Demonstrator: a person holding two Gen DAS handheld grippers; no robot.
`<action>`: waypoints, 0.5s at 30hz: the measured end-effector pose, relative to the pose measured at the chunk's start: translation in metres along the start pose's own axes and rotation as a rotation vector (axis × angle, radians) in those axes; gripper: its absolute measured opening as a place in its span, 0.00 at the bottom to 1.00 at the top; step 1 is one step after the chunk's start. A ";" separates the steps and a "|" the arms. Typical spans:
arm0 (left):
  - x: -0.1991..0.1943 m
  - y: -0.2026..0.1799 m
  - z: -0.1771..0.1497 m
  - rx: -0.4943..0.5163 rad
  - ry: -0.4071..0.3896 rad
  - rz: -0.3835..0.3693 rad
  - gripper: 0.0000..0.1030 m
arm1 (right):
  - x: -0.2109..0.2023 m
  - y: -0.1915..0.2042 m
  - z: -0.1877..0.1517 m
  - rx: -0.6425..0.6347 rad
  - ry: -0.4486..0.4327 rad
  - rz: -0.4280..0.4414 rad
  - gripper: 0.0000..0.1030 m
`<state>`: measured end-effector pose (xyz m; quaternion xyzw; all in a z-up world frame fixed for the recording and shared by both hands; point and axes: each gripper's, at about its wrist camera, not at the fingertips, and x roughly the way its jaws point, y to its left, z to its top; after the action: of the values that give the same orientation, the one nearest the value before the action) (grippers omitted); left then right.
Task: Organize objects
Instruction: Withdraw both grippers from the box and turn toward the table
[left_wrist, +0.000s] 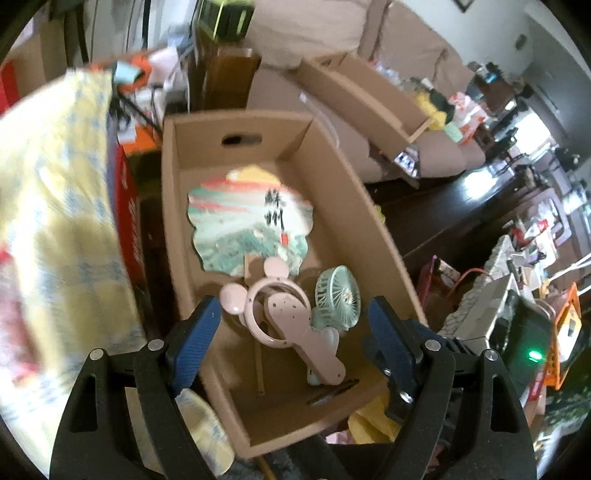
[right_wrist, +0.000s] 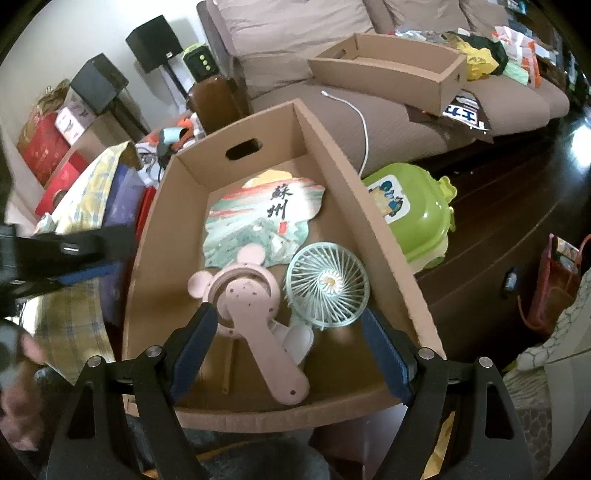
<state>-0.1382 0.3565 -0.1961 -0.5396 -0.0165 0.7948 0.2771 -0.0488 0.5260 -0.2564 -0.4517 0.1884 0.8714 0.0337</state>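
An open cardboard box (right_wrist: 332, 155) sits in front of the sofa (right_wrist: 295, 44). A flat paper fan (right_wrist: 258, 218) painted with hills and black characters lies on the box floor toward the far end. Nearer, a pink handheld fan (right_wrist: 255, 325) with round ears lies across the paper fan's stick, and a mint-green fan (right_wrist: 327, 282) stands just beside it, close to the right wall.

Both grippers hang over the near end of the box. The left gripper (left_wrist: 291, 332) has its blue fingers (left_wrist: 199, 332) spread wide, holding nothing. The right gripper (right_wrist: 286, 339) is likewise wide apart and empty, its fingers (right_wrist: 384, 350) on either side of the two small fans.

A green plastic case (right_wrist: 413, 210) lies on the dark floor right of the box.
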 end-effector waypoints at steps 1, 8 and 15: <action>-0.011 -0.001 0.001 0.010 -0.018 -0.009 0.78 | 0.000 0.000 0.000 0.002 0.000 0.003 0.79; -0.109 0.004 0.003 0.063 -0.154 -0.118 0.78 | -0.003 -0.001 0.001 0.020 -0.001 0.038 0.79; -0.198 0.062 -0.015 0.095 -0.223 -0.071 0.81 | -0.024 -0.001 0.012 0.119 -0.033 0.134 0.79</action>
<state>-0.0990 0.2095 -0.0544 -0.4332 -0.0287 0.8394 0.3268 -0.0431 0.5335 -0.2311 -0.4208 0.2689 0.8664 0.0054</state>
